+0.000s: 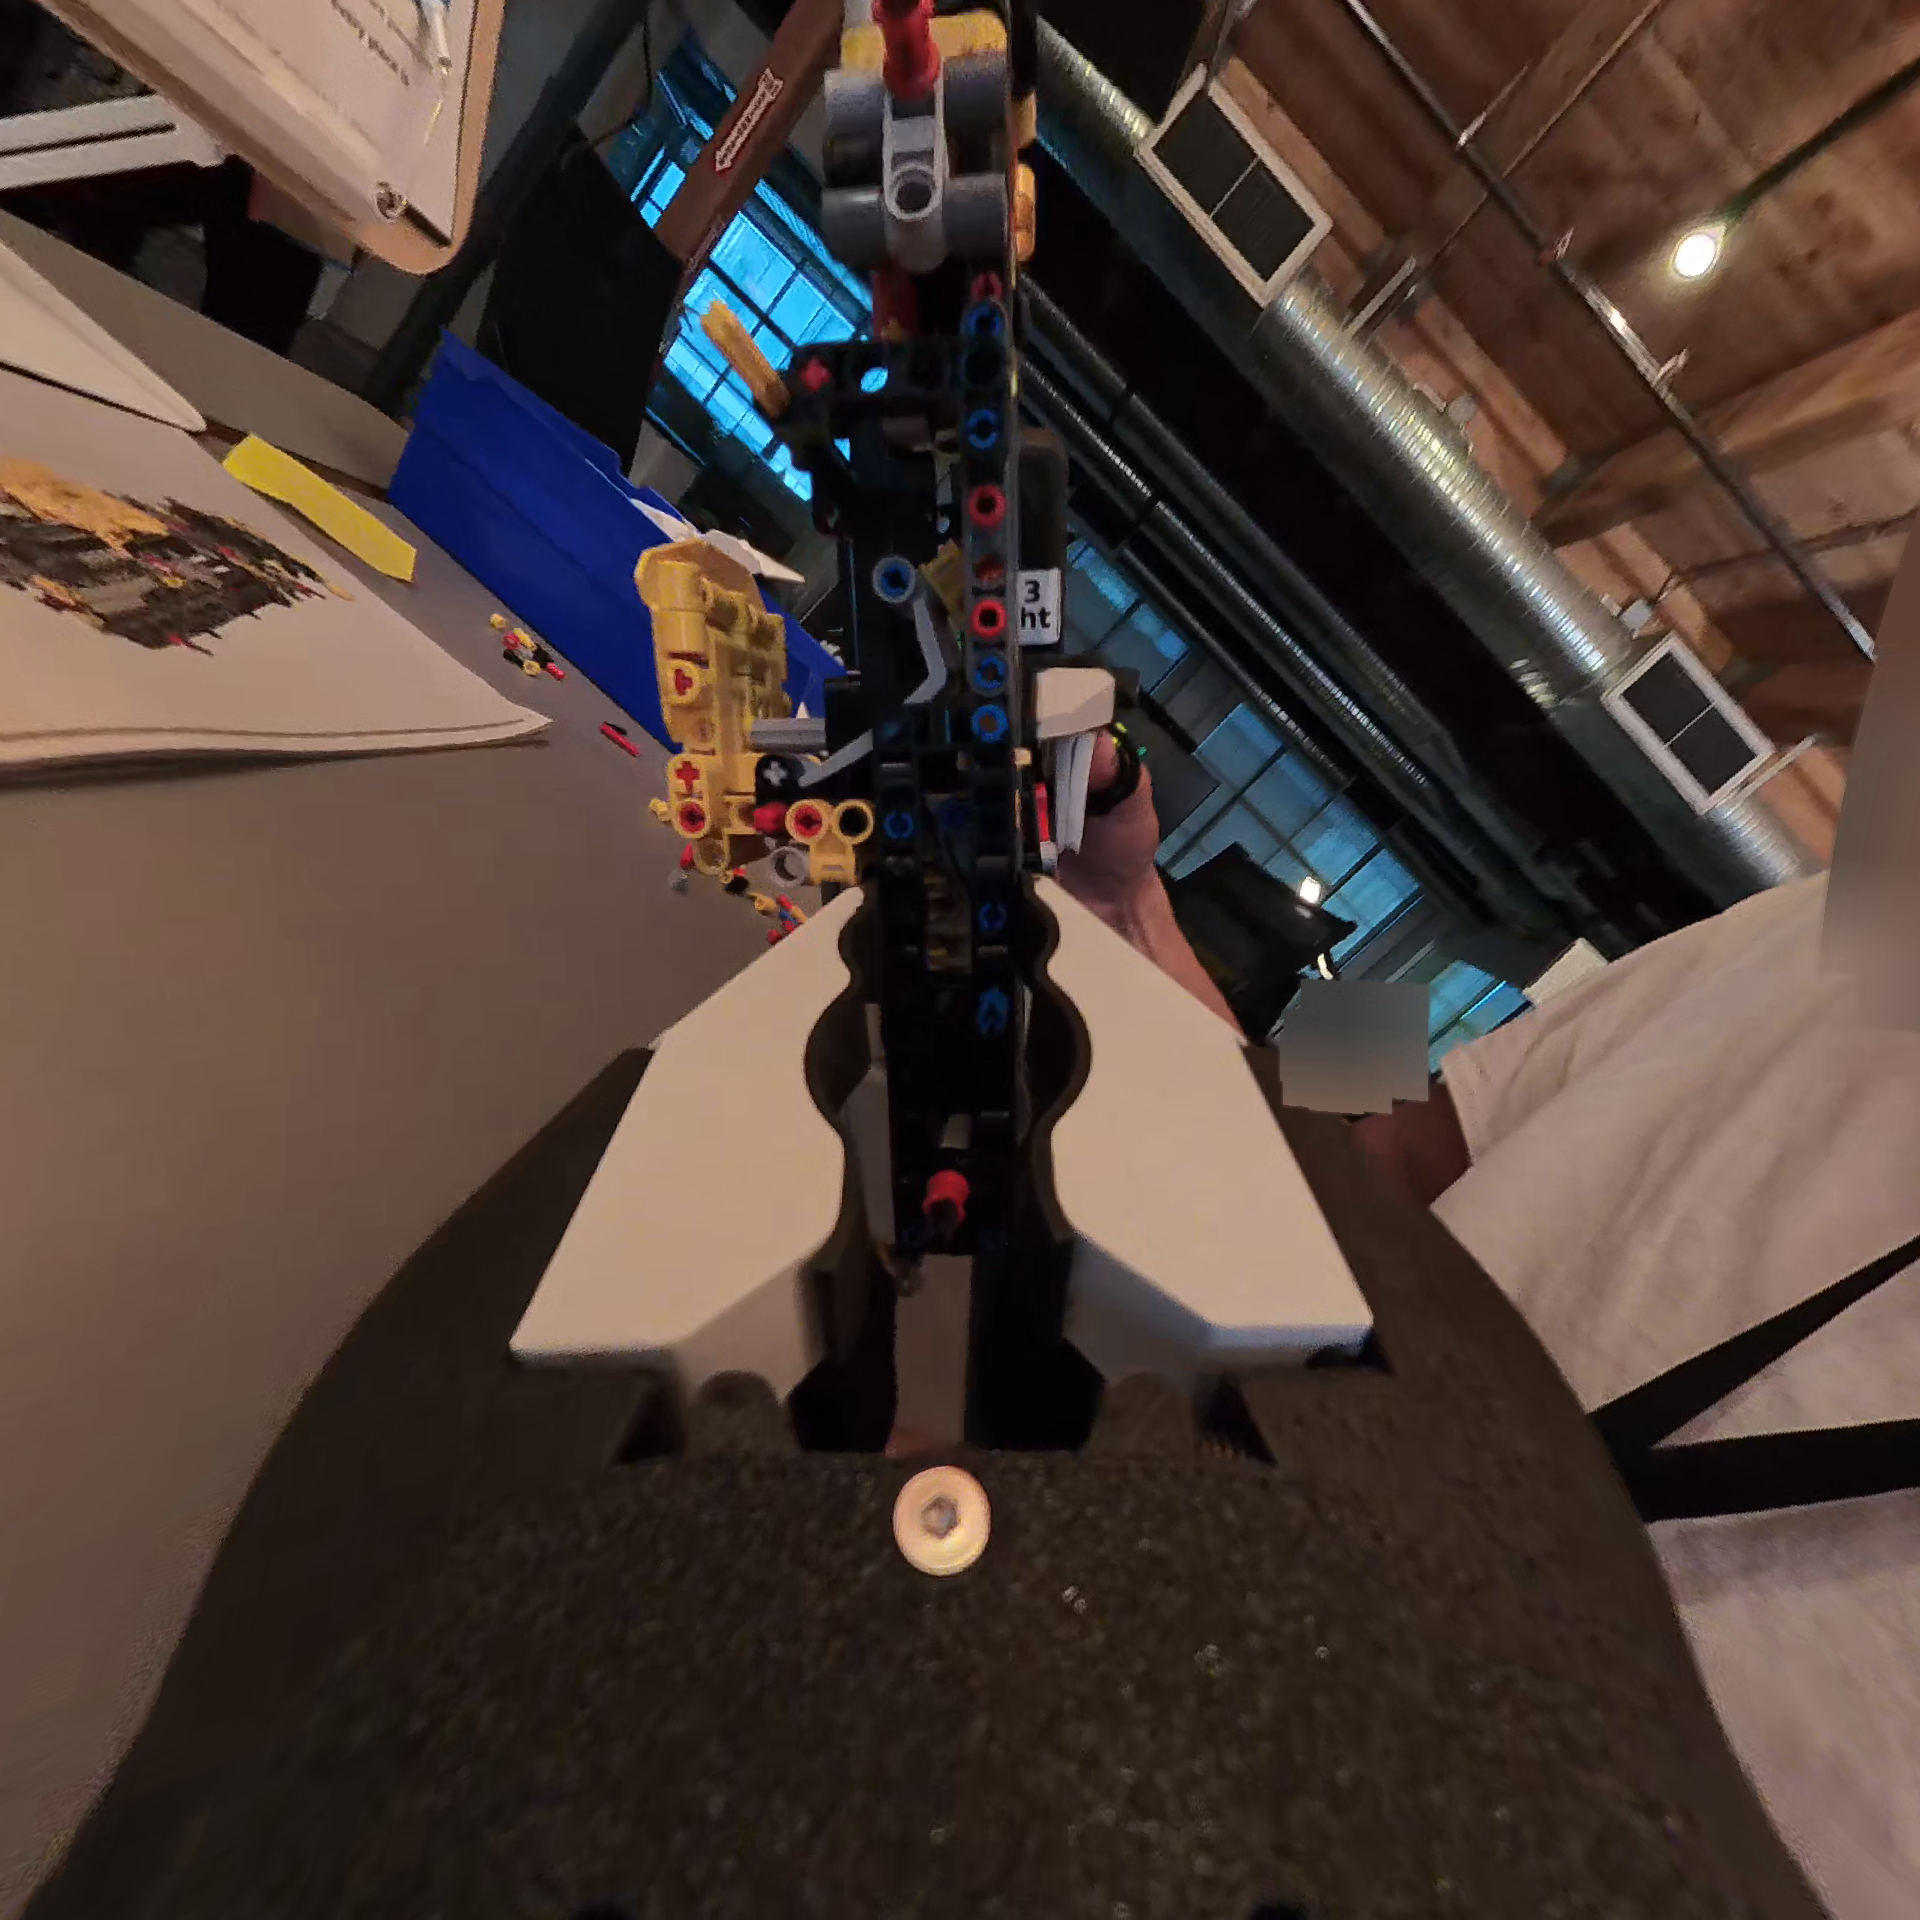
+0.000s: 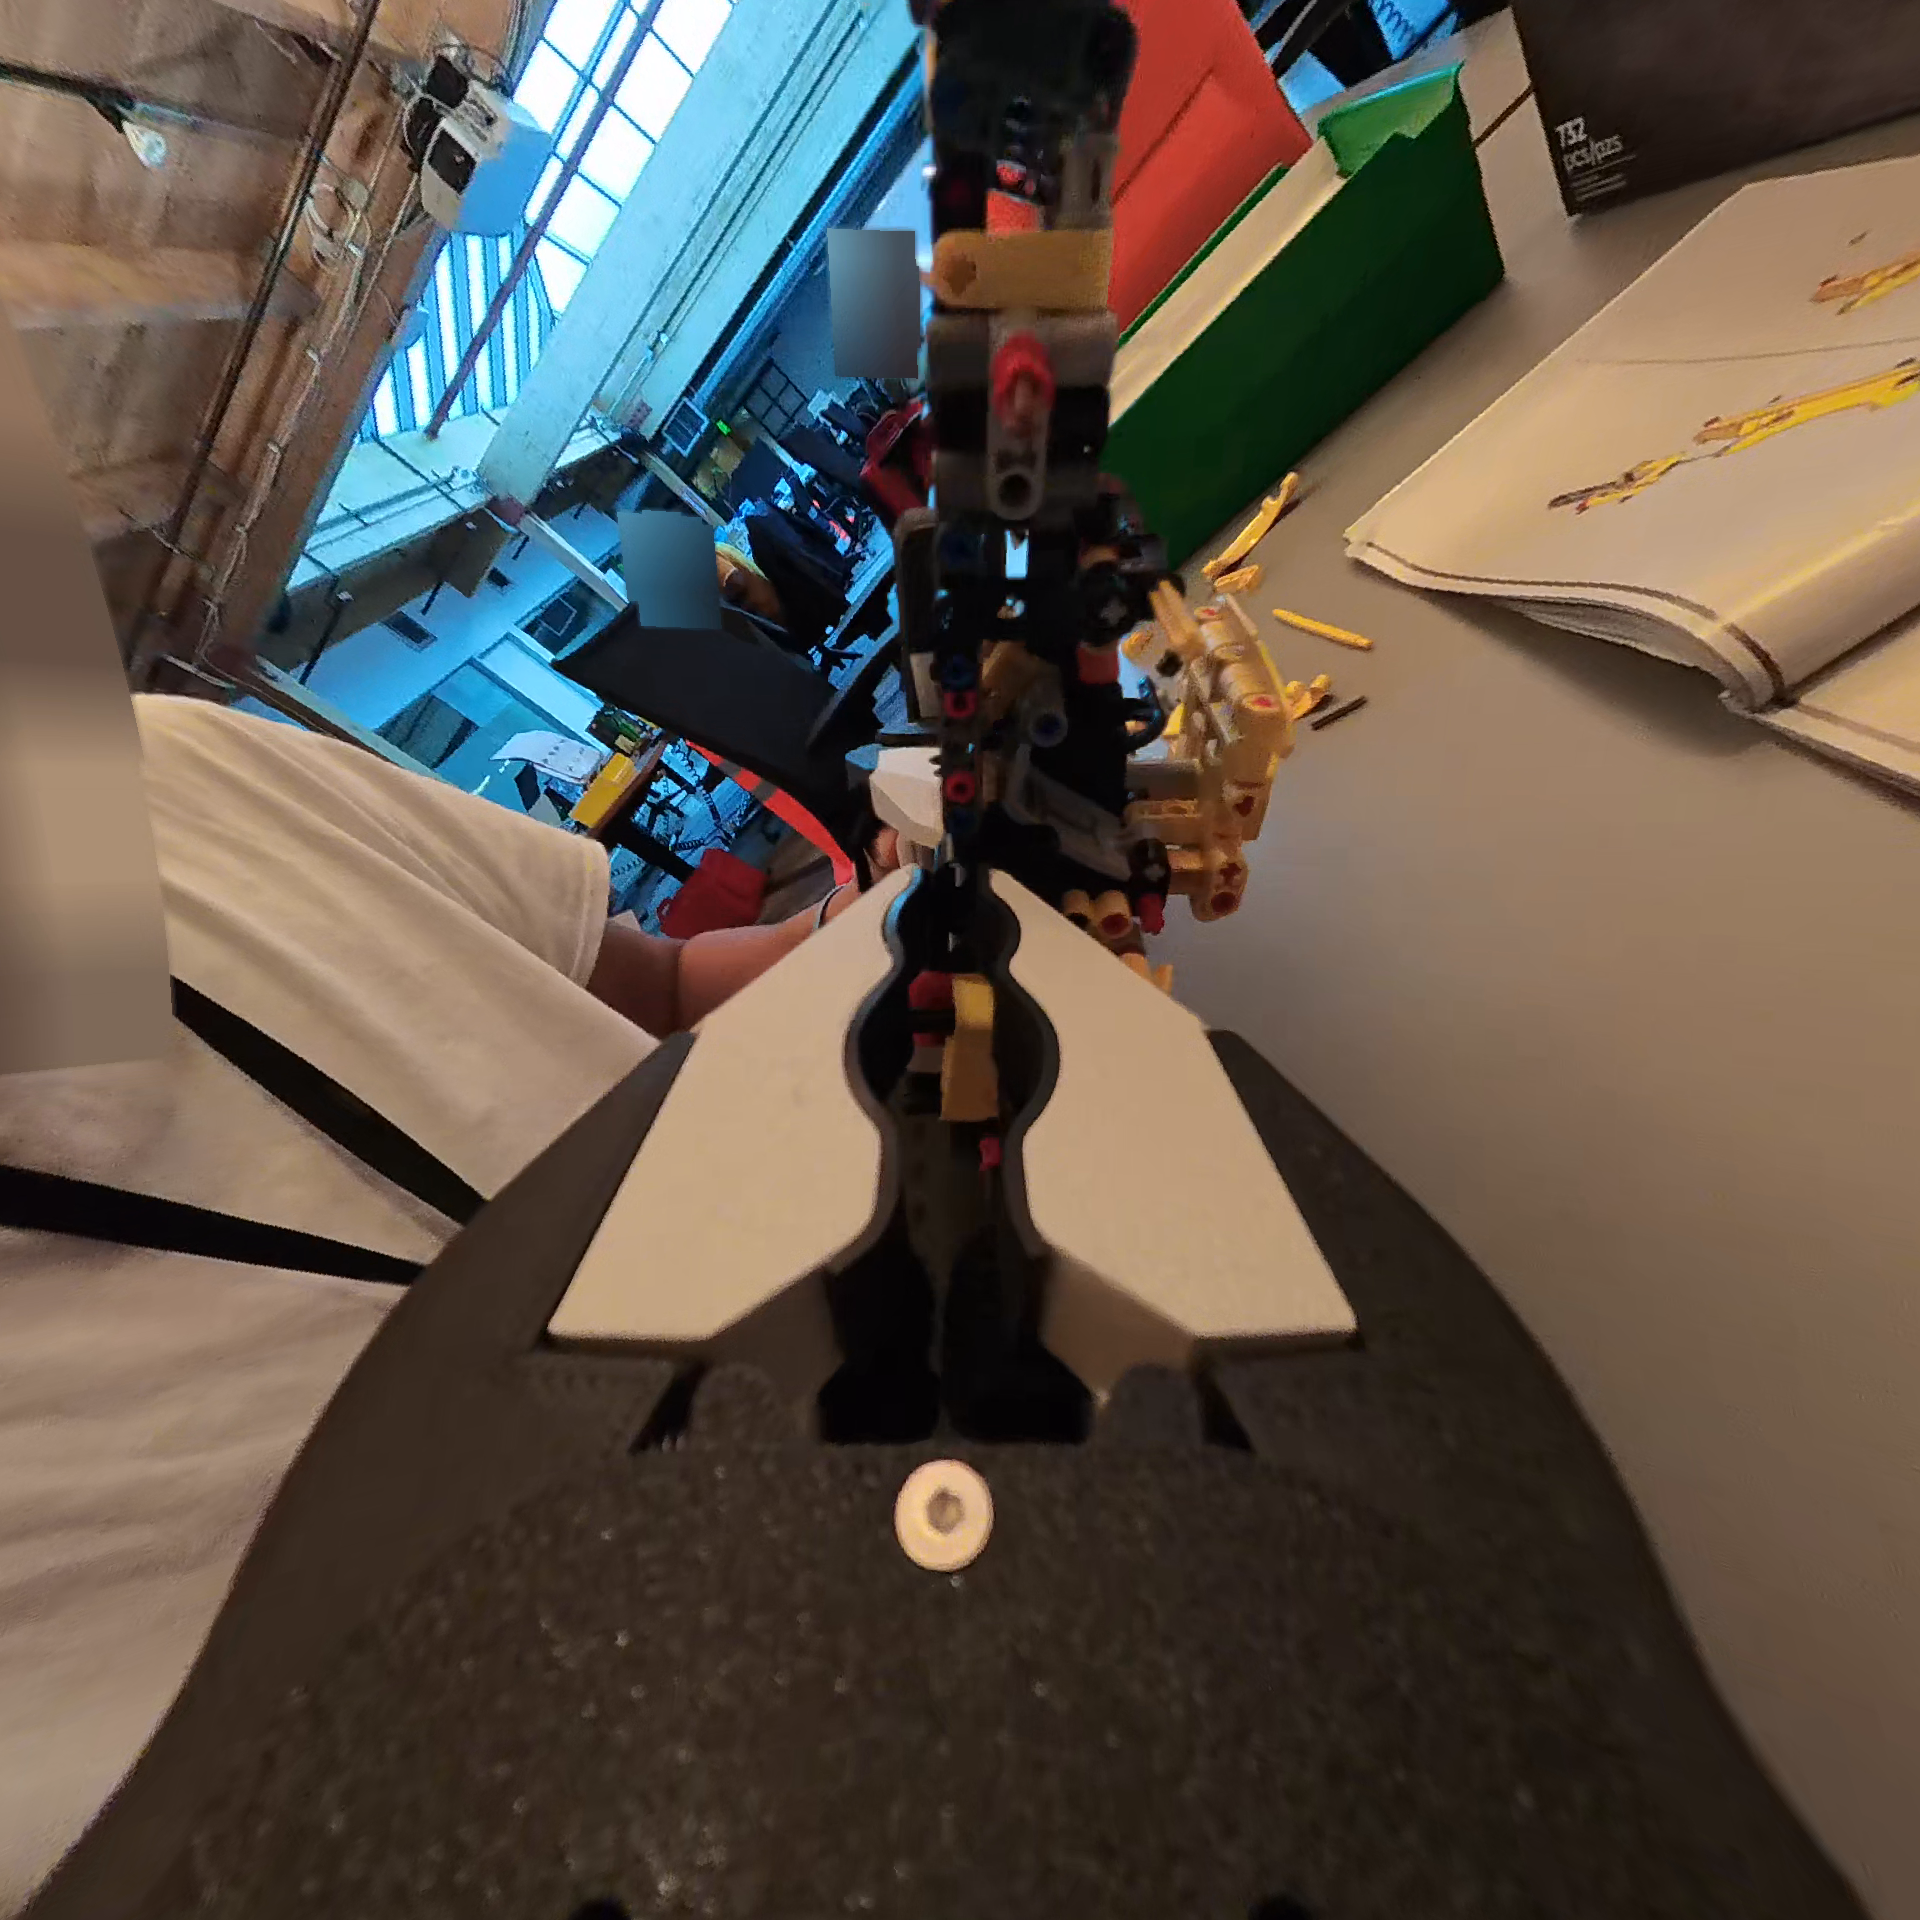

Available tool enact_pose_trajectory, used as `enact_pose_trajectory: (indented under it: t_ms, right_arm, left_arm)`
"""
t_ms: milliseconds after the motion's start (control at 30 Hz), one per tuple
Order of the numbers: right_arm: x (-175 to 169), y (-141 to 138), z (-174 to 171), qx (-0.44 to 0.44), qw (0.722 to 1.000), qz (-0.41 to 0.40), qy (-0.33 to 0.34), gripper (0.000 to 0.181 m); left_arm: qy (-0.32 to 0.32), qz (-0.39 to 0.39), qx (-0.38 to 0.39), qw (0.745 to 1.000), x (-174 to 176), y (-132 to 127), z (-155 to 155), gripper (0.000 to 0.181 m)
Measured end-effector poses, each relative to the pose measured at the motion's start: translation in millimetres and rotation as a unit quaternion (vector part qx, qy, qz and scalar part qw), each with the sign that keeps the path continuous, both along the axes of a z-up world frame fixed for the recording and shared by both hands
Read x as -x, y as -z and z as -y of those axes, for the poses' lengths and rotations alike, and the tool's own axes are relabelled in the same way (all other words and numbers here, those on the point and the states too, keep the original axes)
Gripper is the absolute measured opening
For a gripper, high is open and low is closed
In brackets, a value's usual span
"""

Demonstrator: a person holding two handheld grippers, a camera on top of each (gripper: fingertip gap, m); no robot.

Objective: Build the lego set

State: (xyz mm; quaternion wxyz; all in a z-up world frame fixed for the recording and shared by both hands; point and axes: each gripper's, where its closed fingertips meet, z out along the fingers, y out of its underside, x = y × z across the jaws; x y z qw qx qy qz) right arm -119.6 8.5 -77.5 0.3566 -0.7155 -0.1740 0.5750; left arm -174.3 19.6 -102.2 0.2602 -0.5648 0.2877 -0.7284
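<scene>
The left claw (image 1: 951,914) was clenched on the long black lego build (image 1: 940,644), its two pale fingers (image 1: 727,1122) pressed against either side of the frame. The right claw (image 2: 951,904) gripped the same lego build (image 2: 1023,582) from the other end, so the model hung between the two, lifted off the counter (image 1: 260,987). A yellow section (image 1: 717,696) stuck out from the black frame on the counter side, with red and blue pins dotted along the beam. Loose small pieces (image 1: 525,655) lay scattered on the counter just beyond. Farther off sat an open instruction booklet (image 2: 1662,499), a blue bin (image 1: 520,509) and a green bin (image 2: 1320,343).
</scene>
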Motion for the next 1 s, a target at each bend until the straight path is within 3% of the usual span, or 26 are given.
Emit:
enact_pose_trajectory:
  t_ms: [233,500,1000]
  right_arm:
    - [0.2,2.2,-3.9,-0.014,1.000,0.000,0.010,0.006]
    - [-0.5,2.7,-2.0,-0.044,0.996,0.076,0.006,0.006]
    - [-2.7,1.8,7.4,-0.048,0.995,0.089,-0.011,0.007]
  left_arm:
    - [-0.002,0.007,0.027,1.000,0.9,0.9,-4.9,0.024]
    - [0.002,0.013,0.044,0.999,-0.6,1.7,-3.8,0.024]
    - [0.028,0.039,0.108,0.993,-2.4,1.6,-2.0,0.024]
